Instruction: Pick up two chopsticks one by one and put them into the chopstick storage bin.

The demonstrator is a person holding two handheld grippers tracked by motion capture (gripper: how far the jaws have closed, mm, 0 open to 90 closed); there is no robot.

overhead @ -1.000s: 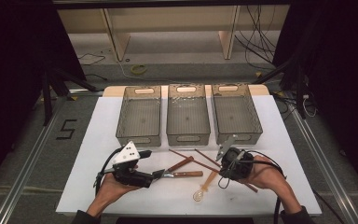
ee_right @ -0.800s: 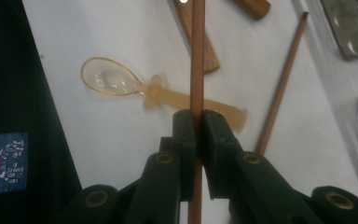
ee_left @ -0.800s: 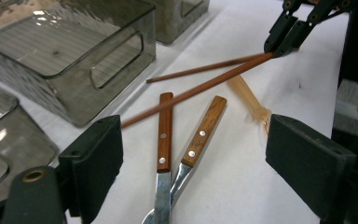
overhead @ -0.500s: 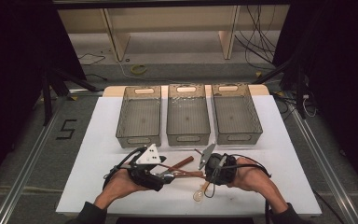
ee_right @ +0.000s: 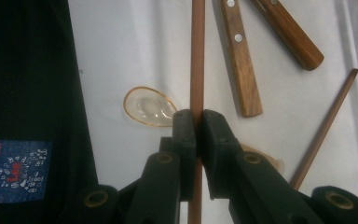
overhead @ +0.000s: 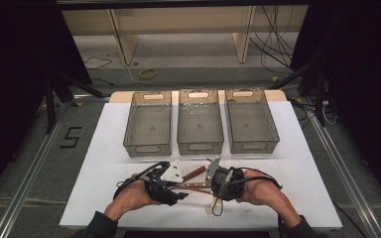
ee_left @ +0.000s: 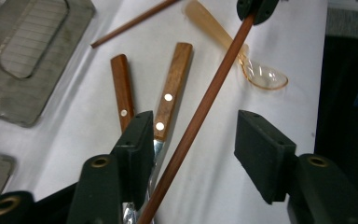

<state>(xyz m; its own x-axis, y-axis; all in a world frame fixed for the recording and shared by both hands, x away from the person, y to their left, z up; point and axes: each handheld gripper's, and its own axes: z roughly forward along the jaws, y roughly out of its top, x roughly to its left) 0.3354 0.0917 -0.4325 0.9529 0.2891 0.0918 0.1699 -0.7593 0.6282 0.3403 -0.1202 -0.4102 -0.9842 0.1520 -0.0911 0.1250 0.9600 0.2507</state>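
High view is soft and low-res: white table (overhead: 104,148) evenly lit from above, surroundings near black, only short faint shadows under the three bins (overhead: 200,121), no hard glare. Left gripper view has its own jaws blurred up close, the chopstick (ee_left: 200,112) and wooden handles (ee_left: 168,98) reasonably sharp, a bright sheen on the clear spoon (ee_left: 261,74), and the right edge falls dark. Right gripper view is bright on the tabletop, black at left, jaws soft.
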